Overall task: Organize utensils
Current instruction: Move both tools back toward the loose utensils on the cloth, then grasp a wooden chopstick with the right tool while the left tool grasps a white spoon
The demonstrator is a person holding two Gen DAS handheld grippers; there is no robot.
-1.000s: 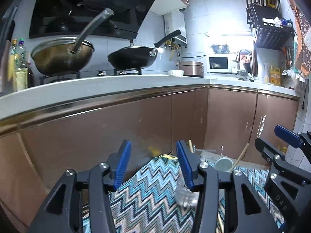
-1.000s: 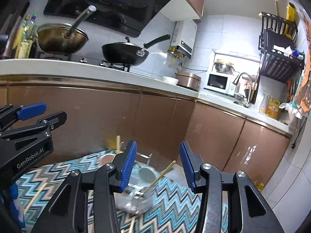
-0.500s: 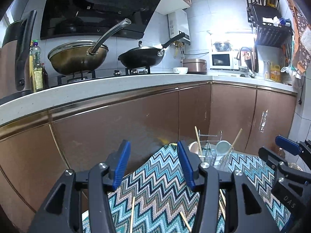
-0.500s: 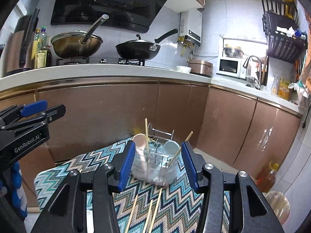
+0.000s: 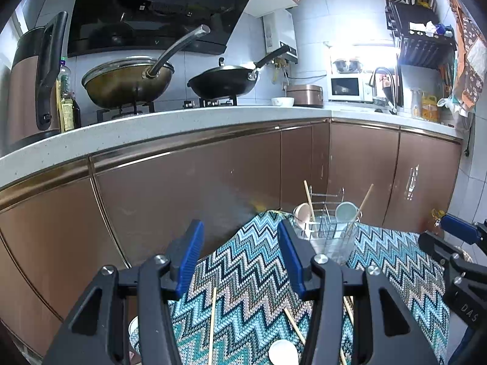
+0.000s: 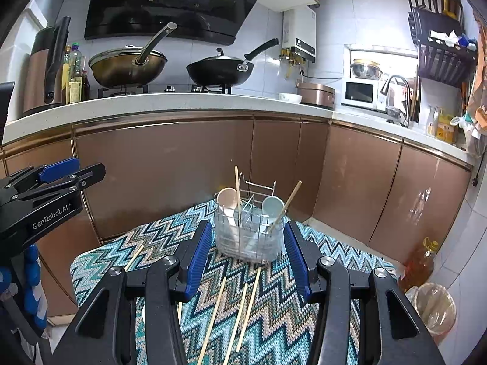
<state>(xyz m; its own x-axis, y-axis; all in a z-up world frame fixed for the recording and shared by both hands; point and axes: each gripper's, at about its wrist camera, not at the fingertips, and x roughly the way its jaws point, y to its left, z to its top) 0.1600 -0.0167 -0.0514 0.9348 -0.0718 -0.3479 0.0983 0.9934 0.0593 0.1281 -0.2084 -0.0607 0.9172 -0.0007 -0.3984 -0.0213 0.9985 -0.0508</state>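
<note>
A wire utensil caddy (image 6: 243, 225) in a clear liner stands at the far end of a zigzag cloth (image 6: 170, 240). It holds a pink spoon (image 6: 226, 197), a pale blue spoon (image 6: 272, 205) and two upright chopsticks. Three loose chopsticks (image 6: 243, 313) lie on the cloth in front of it. My right gripper (image 6: 248, 243) is open just short of the caddy, and its pads touch nothing. My left gripper (image 5: 240, 243) is open too, left of the caddy (image 5: 327, 237), over a loose chopstick (image 5: 212, 322). A white spoon (image 5: 283, 352) lies near the bottom edge.
Brown cabinet doors (image 6: 164, 164) rise close behind the cloth-covered table. The counter above carries two woks (image 6: 219, 70), bottles and a kettle. An oil bottle (image 6: 420, 261) and a lined bin (image 6: 435, 307) stand on the floor to the right.
Both grippers have drawn back from the caddy. It now looks smaller and farther off, and more cloth with loose chopsticks and a white spoon has come into view.
</note>
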